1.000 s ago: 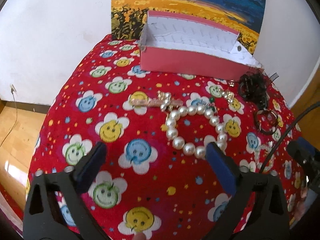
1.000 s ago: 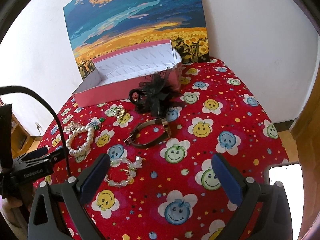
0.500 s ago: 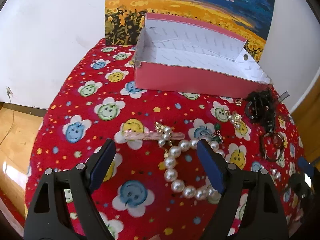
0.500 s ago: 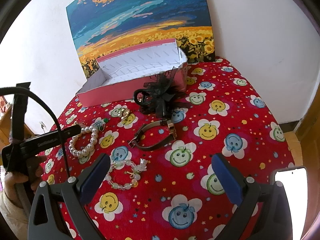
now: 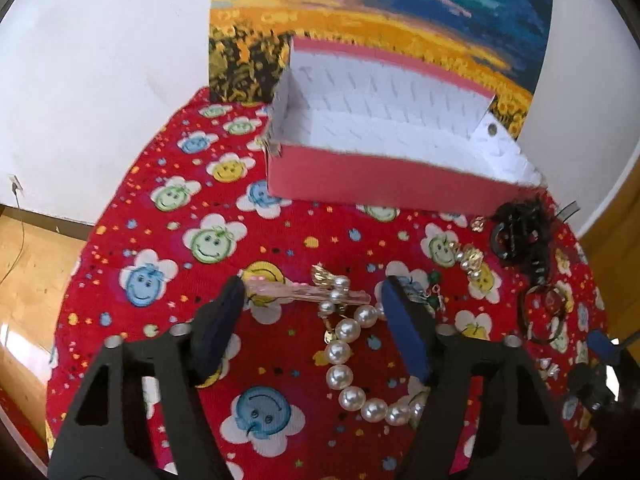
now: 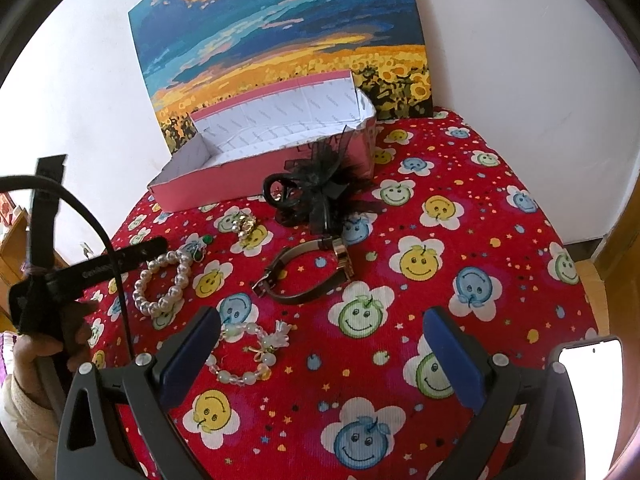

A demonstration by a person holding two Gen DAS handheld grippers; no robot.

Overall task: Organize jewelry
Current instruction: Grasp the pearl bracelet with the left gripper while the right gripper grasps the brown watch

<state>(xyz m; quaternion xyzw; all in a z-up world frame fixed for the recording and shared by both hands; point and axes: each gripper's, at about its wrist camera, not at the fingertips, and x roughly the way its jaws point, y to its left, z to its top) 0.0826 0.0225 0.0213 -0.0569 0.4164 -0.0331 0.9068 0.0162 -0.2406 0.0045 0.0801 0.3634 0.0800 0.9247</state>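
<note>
My left gripper (image 5: 314, 320) is open and low over the red smiley cloth, its fingers either side of a pink hair clip with pearls (image 5: 312, 292) and the top of a pearl bracelet (image 5: 352, 376). The pearl bracelet also shows in the right wrist view (image 6: 164, 280). An open pink box (image 5: 384, 180) with white lining stands behind. My right gripper (image 6: 320, 352) is open and empty, hovering near a pale bead bracelet (image 6: 248, 352). A brown strap bracelet (image 6: 308, 272) and a black bow hair claw (image 6: 320, 192) lie beyond it.
Gold earrings (image 5: 468, 258) and green bead earrings (image 5: 434, 292) lie right of the left gripper. A sunflower painting (image 6: 280, 40) leans on the white wall behind the box (image 6: 260, 160). A phone (image 6: 592, 408) sits at the right gripper's side. The cloth drops off at its rounded edges.
My left gripper moved forward and down, and its fingers now straddle the pink clip and narrowed somewhat. My right gripper stayed almost still.
</note>
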